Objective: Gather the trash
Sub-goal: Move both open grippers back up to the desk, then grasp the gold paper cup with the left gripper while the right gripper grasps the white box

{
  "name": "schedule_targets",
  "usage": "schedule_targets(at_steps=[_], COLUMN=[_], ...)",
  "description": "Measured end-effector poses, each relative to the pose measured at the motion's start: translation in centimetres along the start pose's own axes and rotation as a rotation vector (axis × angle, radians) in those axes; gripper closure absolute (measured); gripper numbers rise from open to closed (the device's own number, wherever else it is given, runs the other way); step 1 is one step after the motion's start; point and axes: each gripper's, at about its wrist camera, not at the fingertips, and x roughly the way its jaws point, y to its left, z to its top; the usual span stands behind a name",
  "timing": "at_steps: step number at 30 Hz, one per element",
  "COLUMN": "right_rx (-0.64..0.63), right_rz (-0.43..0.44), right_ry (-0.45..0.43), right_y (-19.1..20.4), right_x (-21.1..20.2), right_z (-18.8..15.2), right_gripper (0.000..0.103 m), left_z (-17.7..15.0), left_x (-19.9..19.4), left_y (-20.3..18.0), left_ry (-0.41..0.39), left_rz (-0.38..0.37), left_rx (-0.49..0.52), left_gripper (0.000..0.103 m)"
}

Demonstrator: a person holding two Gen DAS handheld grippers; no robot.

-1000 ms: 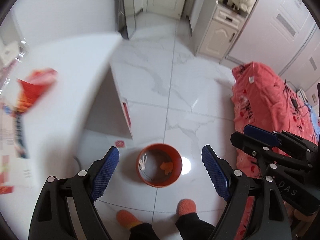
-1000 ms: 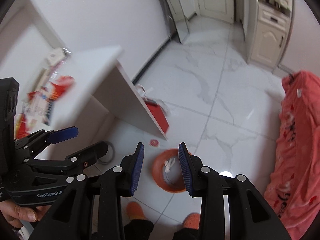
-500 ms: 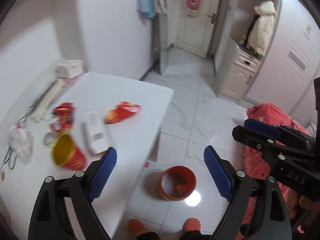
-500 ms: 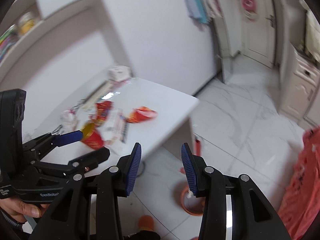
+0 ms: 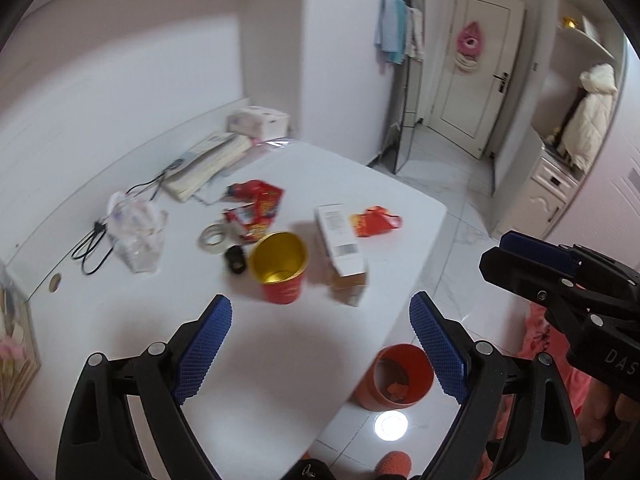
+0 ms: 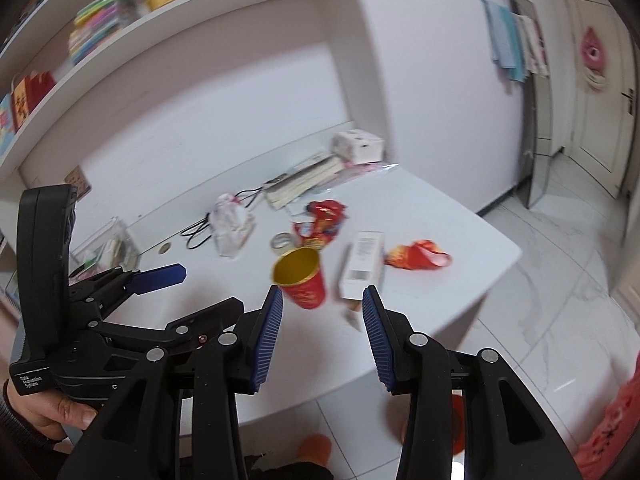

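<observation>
Trash lies on a white desk (image 5: 280, 360): a red paper cup with gold inside (image 5: 282, 268) (image 6: 302, 276), a white carton on its side (image 5: 342, 248) (image 6: 362, 266), a crumpled red wrapper (image 5: 376, 220) (image 6: 418, 258) and a red snack bag (image 5: 258, 204) (image 6: 324, 220). An orange bin (image 5: 398, 378) stands on the floor by the desk's right edge, with scraps inside. My left gripper (image 5: 320, 348) is open and empty above the desk's near side. My right gripper (image 6: 322, 336) is open and empty, short of the cup and carton.
A tape roll (image 5: 214, 236), a clear plastic bag (image 5: 138, 232), black cables (image 5: 94, 244), books (image 5: 208, 164) and a tissue box (image 5: 258, 120) sit further back. Shelves (image 6: 120, 32) hang above the desk. White tile floor (image 5: 452, 184) runs to a door; red bedding (image 6: 612, 424) lies right.
Both views have swung up from the floor and the bin to the desk top. The trash on the desk now lies ahead of both open grippers. Nothing was taken hold of.
</observation>
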Motion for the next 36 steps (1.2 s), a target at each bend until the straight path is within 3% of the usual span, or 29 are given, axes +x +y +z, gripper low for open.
schedule_targets(at_steps=[11,27,36], right_rx=[-0.010,0.057,0.075], right_rz=[0.013,-0.077,-0.098], right_ry=[0.046,0.184,0.243], right_y=[2.3,-2.7,-4.1], right_x=[4.4,14.6,18.3], right_z=[1.0,1.4,0.9], right_gripper=[0.060,0.060,0.060], left_z=[0.4,1.6,1.9], left_x=[2.1,12.4,16.0], left_y=[4.7,4.8,4.7], left_ry=[0.040,0.181,0.227], left_rz=[0.023,-0.001,-0.012], left_rx=[-0.057,0.024,0.060], left_gripper=[0.014,0.013,0.013])
